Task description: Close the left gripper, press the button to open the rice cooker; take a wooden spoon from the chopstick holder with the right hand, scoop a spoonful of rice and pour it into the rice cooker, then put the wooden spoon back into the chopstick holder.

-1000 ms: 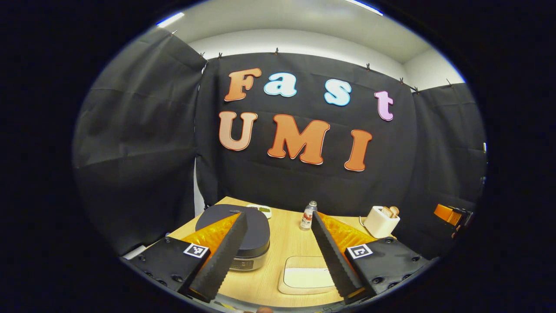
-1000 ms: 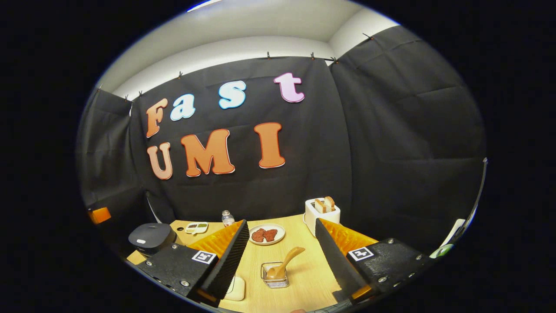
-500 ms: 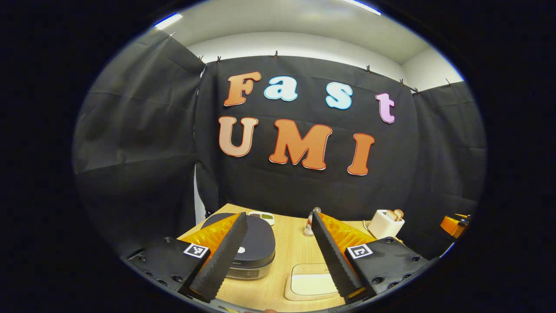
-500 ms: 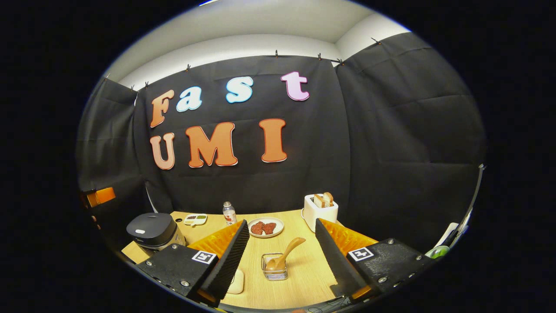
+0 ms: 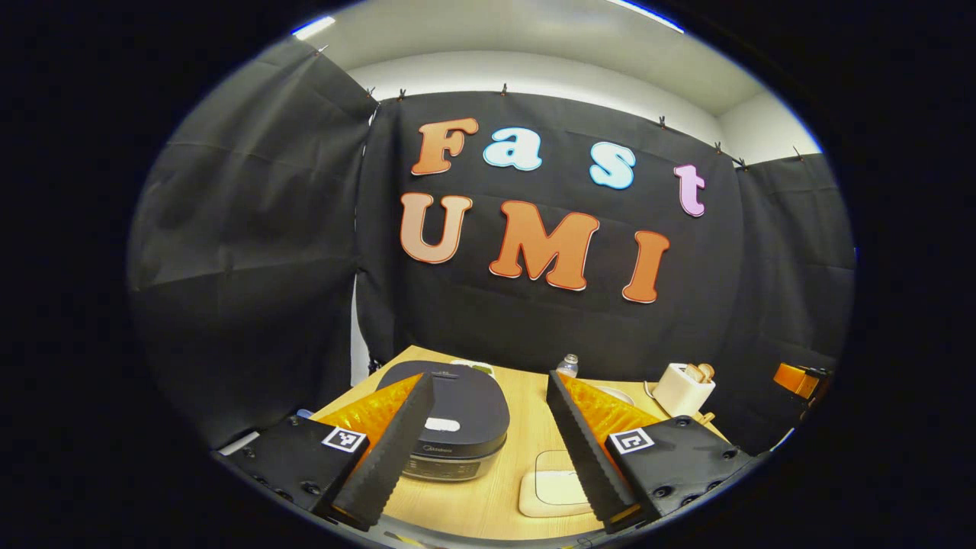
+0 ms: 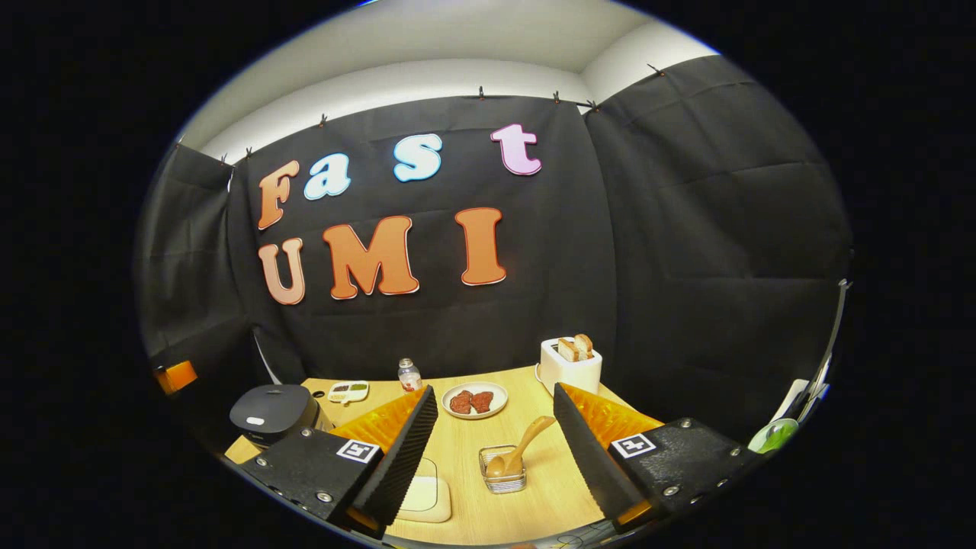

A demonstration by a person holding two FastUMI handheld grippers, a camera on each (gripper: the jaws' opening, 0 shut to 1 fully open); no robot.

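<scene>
One wooden spoon [image 6: 521, 451], one rice cooker [image 5: 456, 415], lid down.

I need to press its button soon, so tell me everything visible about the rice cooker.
The rice cooker is a squat, rounded unit with a dark matte lid, shut, bearing a pale oval button, above a silvery front panel. It stands upright on the wooden table at the left end. The left gripper hangs open before it; nothing touches it.
</scene>
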